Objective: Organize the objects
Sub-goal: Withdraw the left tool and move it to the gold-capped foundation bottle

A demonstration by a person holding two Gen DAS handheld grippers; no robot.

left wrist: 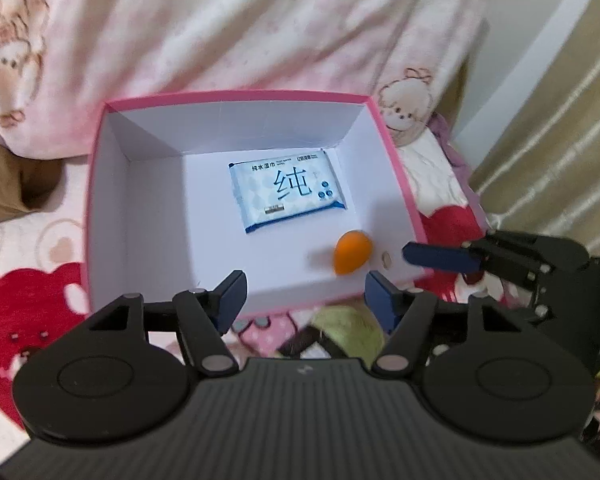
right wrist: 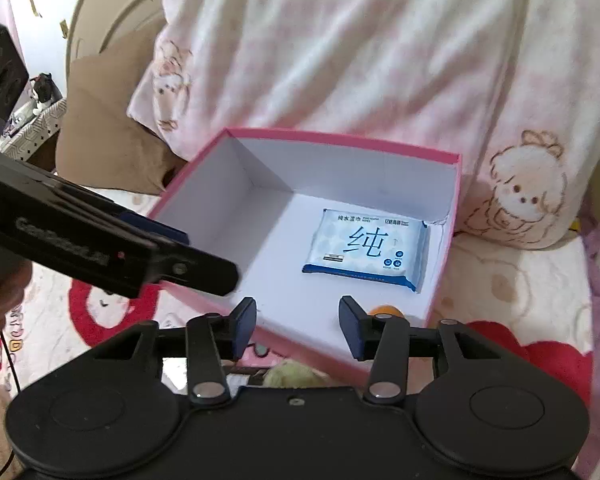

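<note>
A pink box with a white inside [left wrist: 116, 184] [right wrist: 340, 136] sits on the bed. A blue and white wet-wipe pack [left wrist: 288, 190] [right wrist: 366, 249] lies flat on its floor. An orange egg-shaped ball [left wrist: 352, 252] lies in the box near its front wall; in the right wrist view only its top [right wrist: 386, 310] shows behind a finger. My left gripper [left wrist: 304, 294] is open and empty at the box's front edge. My right gripper [right wrist: 298, 326] is open and empty at the front edge too; it also shows in the left wrist view [left wrist: 444, 258], beside the ball.
A pink and white blanket with lamb prints [left wrist: 260, 20] [right wrist: 380, 40] is heaped behind the box. A brown pillow [right wrist: 112, 136] lies at the left. A greenish soft item [left wrist: 348, 332] [right wrist: 292, 374] lies on the patterned sheet just below the box's front wall. A small coin-like disc [left wrist: 387, 258] lies beside the ball.
</note>
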